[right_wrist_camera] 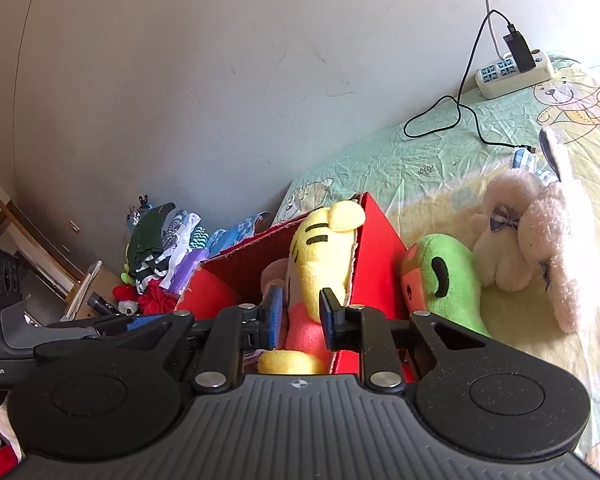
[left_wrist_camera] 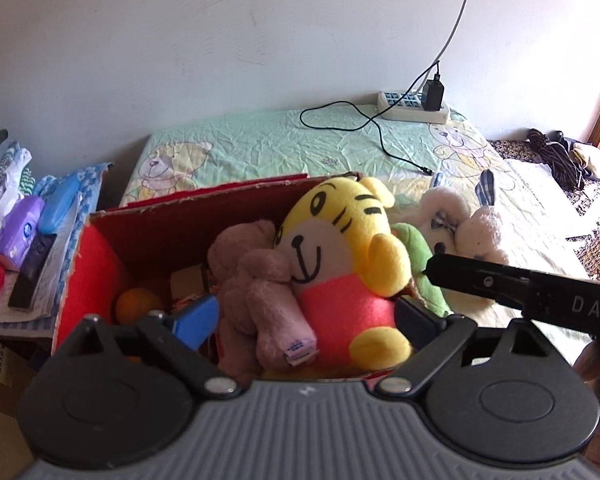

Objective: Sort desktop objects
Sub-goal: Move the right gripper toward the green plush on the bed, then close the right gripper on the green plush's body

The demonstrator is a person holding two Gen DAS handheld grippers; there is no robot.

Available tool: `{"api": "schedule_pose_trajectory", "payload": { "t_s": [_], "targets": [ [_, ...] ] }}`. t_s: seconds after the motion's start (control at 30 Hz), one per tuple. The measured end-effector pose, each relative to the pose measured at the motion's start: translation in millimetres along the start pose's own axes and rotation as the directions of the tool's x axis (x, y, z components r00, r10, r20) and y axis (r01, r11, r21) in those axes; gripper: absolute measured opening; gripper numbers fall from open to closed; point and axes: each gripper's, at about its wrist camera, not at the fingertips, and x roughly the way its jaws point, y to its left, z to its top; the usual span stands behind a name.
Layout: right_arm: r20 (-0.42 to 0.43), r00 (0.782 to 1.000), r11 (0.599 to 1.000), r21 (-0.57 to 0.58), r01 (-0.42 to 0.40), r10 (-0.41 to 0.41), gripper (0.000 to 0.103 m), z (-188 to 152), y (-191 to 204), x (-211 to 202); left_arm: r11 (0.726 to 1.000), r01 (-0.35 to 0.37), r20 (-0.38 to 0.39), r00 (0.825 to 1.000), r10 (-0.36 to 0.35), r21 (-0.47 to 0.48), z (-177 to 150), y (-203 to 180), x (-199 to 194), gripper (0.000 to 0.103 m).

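1. The left gripper (left_wrist_camera: 304,322) hovers over the near side of the red cardboard box (left_wrist_camera: 100,248); its jaws stand wide apart, with the yellow tiger plush (left_wrist_camera: 340,256) between them, and I cannot tell whether either pad touches it.
2. The right gripper (right_wrist_camera: 298,320) is above the box's right wall; its jaws are partly apart with the tiger's pink body in the gap, and contact cannot be made out. In the left wrist view its black side reads "DAS"; in the right wrist view the left tool's housing shows "AS" and small, partly cut-off print.
3. Inside the box, the tiger leans against the right wall, a brown plush (left_wrist_camera: 256,280) with a small purple sewn label, too small to read, lies against its left, and an orange ball (left_wrist_camera: 134,304) sits in the near left corner.
4. Just outside the box's right wall, a green plush (right_wrist_camera: 448,280) lies on the bedsheet (left_wrist_camera: 260,140), touching a white bunny plush (right_wrist_camera: 540,240) beyond it.
5. Near the sheet's far edge, a power strip (left_wrist_camera: 414,106) with a black adapter (left_wrist_camera: 432,94) lies by the wall.
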Motion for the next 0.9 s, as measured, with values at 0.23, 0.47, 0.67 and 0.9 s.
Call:
{"api": "schedule_pose_trajectory", "payload": {
  "t_s": [0.23,0.47,0.67,0.9],
  "targets": [
    [-0.006,1.000,1.000,0.026,-0.003,0.003,0.024,13.2,-39.4,-25.8,1.000,0.012,-0.005,1.000,-0.012,0.014,8.1,-49.4,6.2,0.095],
    [-0.004,0.999,0.998,0.053,0.037,-0.036,0.024,21.5,-81.2,-54.3,0.997,0.059,0.001,0.998,-0.059,0.049,12.9,-104.1,17.8,0.097],
    [-0.031,0.997,0.996,0.057,0.070,-0.068,0.024,24.3,-109.6,-64.9,0.987,0.160,-0.037,0.986,-0.160,0.003,6.7,-129.6,39.4,0.099],
    [-0.124,0.992,1.000,0.006,0.030,-0.029,0.025,30.7,-125.6,-46.5,0.985,0.168,-0.070,0.983,-0.170,-0.025,-11.6,-144.5,58.0,0.099]
  ]
}}
